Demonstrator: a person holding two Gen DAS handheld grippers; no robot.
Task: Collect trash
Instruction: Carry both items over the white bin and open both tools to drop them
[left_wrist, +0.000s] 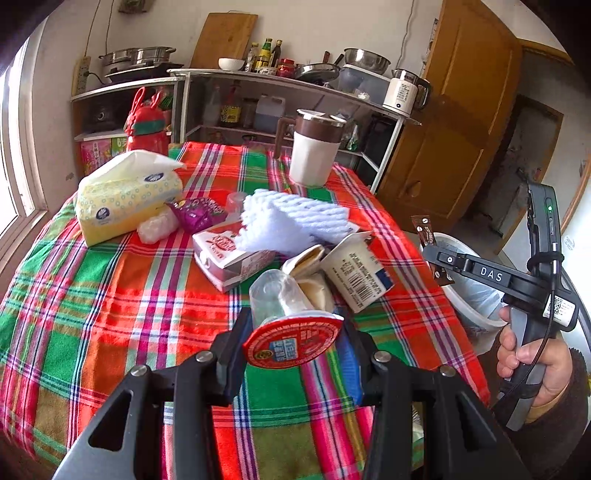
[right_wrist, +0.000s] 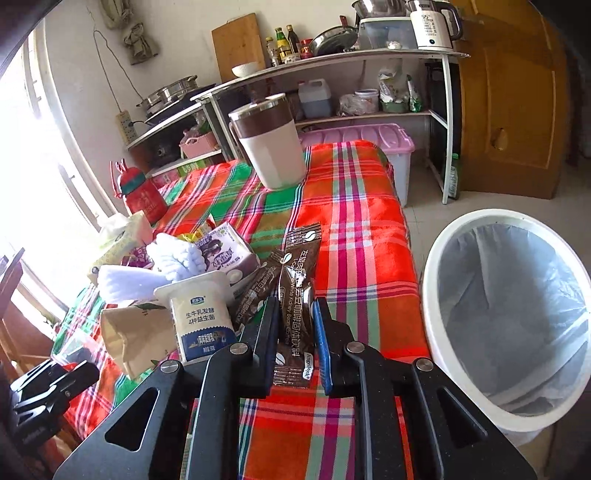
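My left gripper (left_wrist: 293, 326) is shut on a clear plastic cup with a red foil lid (left_wrist: 291, 341) and holds it over the plaid table (left_wrist: 110, 314). My right gripper (right_wrist: 295, 314) is shut on a brown coffee sachet (right_wrist: 297, 291), held upright above the table's right side; it also shows in the left wrist view (left_wrist: 430, 243). A white trash bin (right_wrist: 432, 295) with a clear liner stands on the floor right of the table. Trash lies piled on the table: a white yogurt cup (left_wrist: 356, 273), a red-white carton (left_wrist: 229, 258), white foam netting (left_wrist: 295, 218), a purple wrapper (left_wrist: 197, 212).
A yellow tissue pack (left_wrist: 125, 195) lies at the table's left, a red bottle (left_wrist: 146, 125) behind it. A white-and-brown jug (left_wrist: 314, 147) stands at the far edge. A kitchen shelf with pots and bottles (left_wrist: 266, 55) is behind; a pink-lidded box (right_wrist: 369, 136) sits beside it.
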